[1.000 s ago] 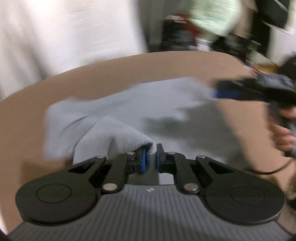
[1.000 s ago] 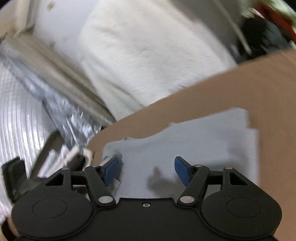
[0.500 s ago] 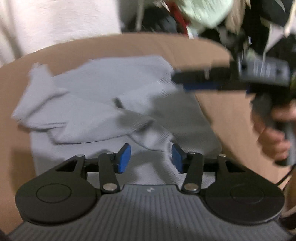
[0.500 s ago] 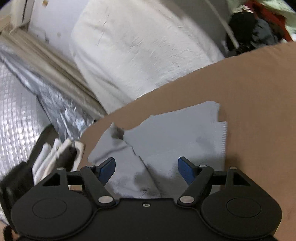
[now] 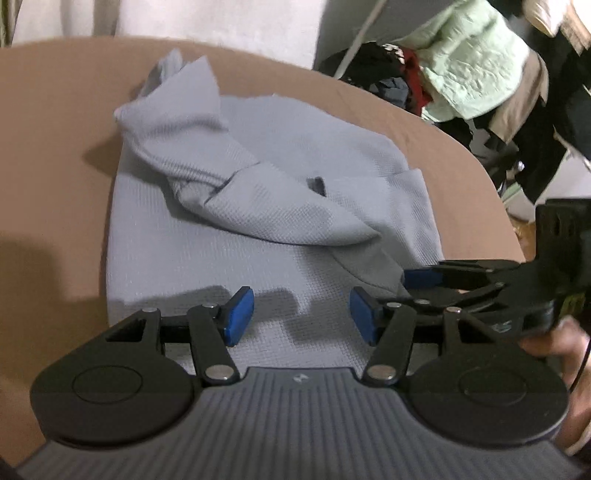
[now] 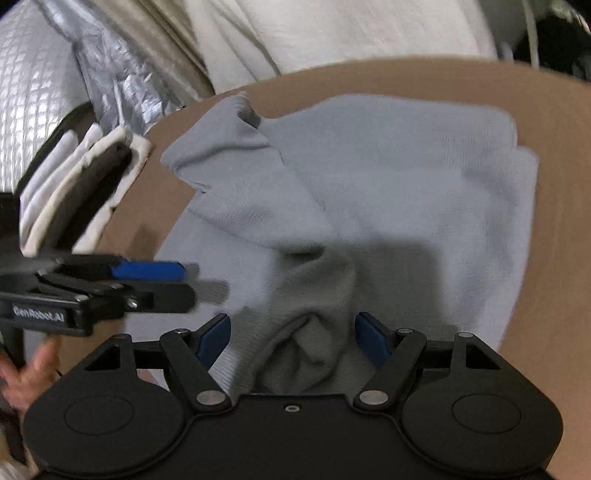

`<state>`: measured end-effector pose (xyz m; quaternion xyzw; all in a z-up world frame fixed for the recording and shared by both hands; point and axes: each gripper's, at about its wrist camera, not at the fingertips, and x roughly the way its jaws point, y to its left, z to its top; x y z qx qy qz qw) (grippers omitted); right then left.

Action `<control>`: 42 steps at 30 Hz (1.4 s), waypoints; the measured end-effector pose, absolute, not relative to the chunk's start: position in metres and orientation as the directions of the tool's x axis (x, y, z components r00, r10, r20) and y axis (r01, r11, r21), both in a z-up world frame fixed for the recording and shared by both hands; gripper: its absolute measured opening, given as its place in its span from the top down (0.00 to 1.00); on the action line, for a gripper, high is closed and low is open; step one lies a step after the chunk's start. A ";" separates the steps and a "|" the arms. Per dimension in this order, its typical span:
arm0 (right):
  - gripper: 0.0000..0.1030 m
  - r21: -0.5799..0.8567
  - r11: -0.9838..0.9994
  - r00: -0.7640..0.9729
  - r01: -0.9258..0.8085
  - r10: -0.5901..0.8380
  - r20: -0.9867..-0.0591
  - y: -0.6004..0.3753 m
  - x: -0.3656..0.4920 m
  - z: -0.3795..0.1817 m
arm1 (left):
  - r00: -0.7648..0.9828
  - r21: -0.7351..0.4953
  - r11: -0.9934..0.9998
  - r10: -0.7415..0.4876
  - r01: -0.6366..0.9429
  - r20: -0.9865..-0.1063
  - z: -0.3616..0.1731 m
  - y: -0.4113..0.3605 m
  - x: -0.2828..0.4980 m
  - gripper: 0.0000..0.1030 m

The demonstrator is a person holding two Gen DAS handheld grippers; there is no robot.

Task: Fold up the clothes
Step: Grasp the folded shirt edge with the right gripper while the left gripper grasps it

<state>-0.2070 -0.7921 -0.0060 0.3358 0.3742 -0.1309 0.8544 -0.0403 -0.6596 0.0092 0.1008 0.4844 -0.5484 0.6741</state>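
Your pale grey, waffle-knit garment (image 5: pixel 266 229) lies part-folded on the tan, round-edged table (image 5: pixel 55 129), near the table's middle. One sleeve (image 5: pixel 192 122) is thrown diagonally across the body of the cloth, its cuff at the far left and its bunched end near the middle.

Your left gripper (image 5: pixel 301 314) hangs over the near edge of the garment with its blue pads (image 5: pixel 238 310) apart. The jaws are opening, and nothing is clamped between them; only flat cloth lies beneath the gap.

Your right gripper (image 6: pixel 291 338) sits over the near right part of the same garment, above a shadowed, rumpled fold (image 6: pixel 306 347). Its jaws are closing but stand wide, and the pads do not press on the fabric as far as the blurred view lets you tell.

Each gripper appears in the other's view, coming in from the side just beside the fingers.

Beyond the table's far right edge is a heap of mixed clothes (image 5: pixel 476 62), light green on top. At the far left, silver quilted foil (image 6: pixel 40 74) and white cloth (image 6: pixel 332 33) stand behind the table.
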 end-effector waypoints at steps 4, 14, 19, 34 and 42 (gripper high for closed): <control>0.79 0.431 0.760 0.686 0.485 -0.025 -0.728 -0.783 -0.190 -0.006 | -0.056 -0.397 0.402 -0.641 0.825 -0.766 0.001 -0.661 -0.033 0.45; 0.81 0.579 0.549 0.706 0.602 -0.028 -0.708 -0.769 -0.248 -0.002 | -0.082 -0.451 0.362 -0.699 0.816 -0.710 0.010 -0.643 -0.021 0.33; 0.81 0.570 0.536 0.690 0.622 -0.032 -0.723 -0.766 -0.240 -0.006 | -0.097 -0.575 0.400 -0.757 0.714 -0.647 -0.004 -0.657 0.007 0.33; 0.78 0.579 0.584 0.755 0.569 -0.091 -0.649 -0.748 -0.234 -0.015 | 0.007 -0.436 0.462 -0.692 0.772 -0.722 0.007 -0.727 0.009 0.85; 0.81 0.652 0.622 0.833 0.434 -0.002 -0.553 -0.743 -0.257 0.011 | -0.034 -0.398 0.340 -0.723 0.852 -0.690 0.080 -0.775 -0.008 0.85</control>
